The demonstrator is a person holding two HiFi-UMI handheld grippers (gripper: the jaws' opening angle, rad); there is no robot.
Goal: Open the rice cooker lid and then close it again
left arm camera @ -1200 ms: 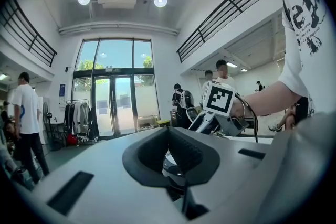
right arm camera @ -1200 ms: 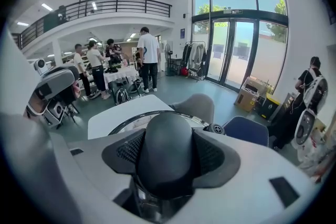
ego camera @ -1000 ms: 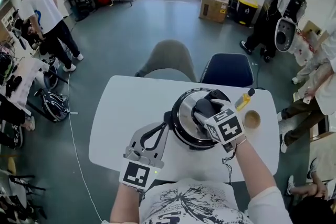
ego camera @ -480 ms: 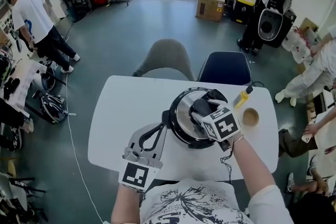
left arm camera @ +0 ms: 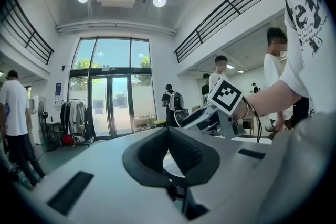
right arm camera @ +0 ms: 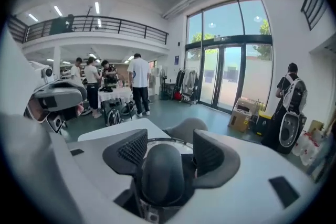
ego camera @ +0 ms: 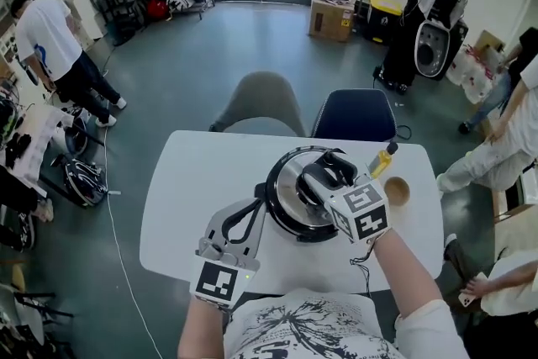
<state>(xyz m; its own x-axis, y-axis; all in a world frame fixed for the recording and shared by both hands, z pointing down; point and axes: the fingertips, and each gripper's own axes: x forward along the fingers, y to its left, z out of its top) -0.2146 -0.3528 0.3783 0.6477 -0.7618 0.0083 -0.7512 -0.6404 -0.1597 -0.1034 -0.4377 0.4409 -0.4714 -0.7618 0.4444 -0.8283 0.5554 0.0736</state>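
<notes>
The round black rice cooker (ego camera: pixel 284 224) sits in the middle of the white oval table (ego camera: pixel 189 181), its shiny silver lid (ego camera: pixel 290 182) facing up. The right gripper (right arm camera: pixel 169 148) reaches over it from the near side, jaws partly apart and clamped either side of the lid's rounded black handle (right arm camera: pixel 161 176). The left gripper (ego camera: pixel 255 204) lies on the table just left of the cooker, tips together and empty. A yellow-capped bottle (ego camera: pixel 382 160) and a small brown cup (ego camera: pixel 397 191) stand to the cooker's right.
</notes>
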